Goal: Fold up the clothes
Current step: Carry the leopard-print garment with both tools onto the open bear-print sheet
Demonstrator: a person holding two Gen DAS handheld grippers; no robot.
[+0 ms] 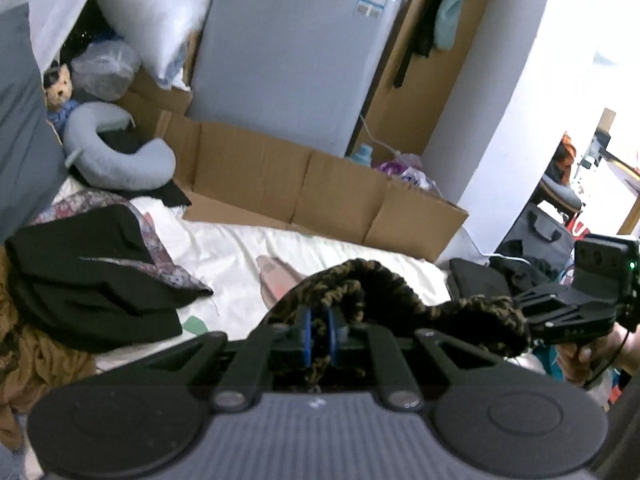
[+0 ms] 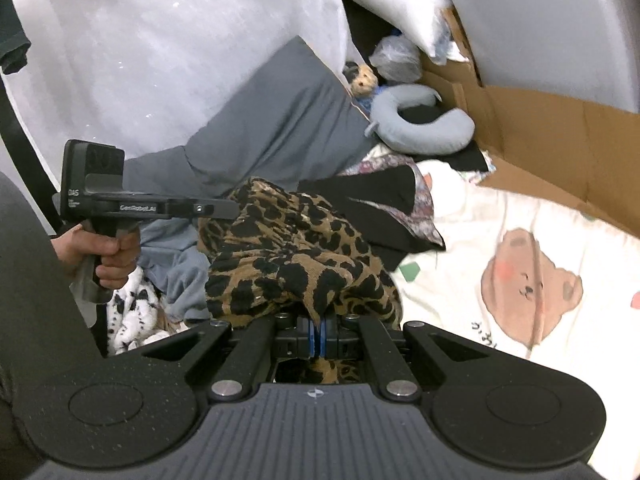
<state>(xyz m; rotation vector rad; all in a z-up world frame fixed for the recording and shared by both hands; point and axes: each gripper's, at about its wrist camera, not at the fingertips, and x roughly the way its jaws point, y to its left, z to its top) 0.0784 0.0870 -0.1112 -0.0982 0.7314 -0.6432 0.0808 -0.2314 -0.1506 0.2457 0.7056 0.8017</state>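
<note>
The leopard-print garment (image 2: 288,264) hangs stretched between the left claw (image 1: 320,336) and right claw (image 2: 319,336), each clamped on an edge.

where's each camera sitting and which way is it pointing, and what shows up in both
Left wrist: sits on the left gripper, looking along its blue pads, shut on the leopard-print garment, toward the brown cardboard box; the right gripper and its hand show at right.
Right wrist: sits on the right gripper, also shut on the garment, facing the grey pillow; the left gripper and its hand show at left.
Shared: garment, box, grey U-shaped neck pillow, folded black clothes.
</note>
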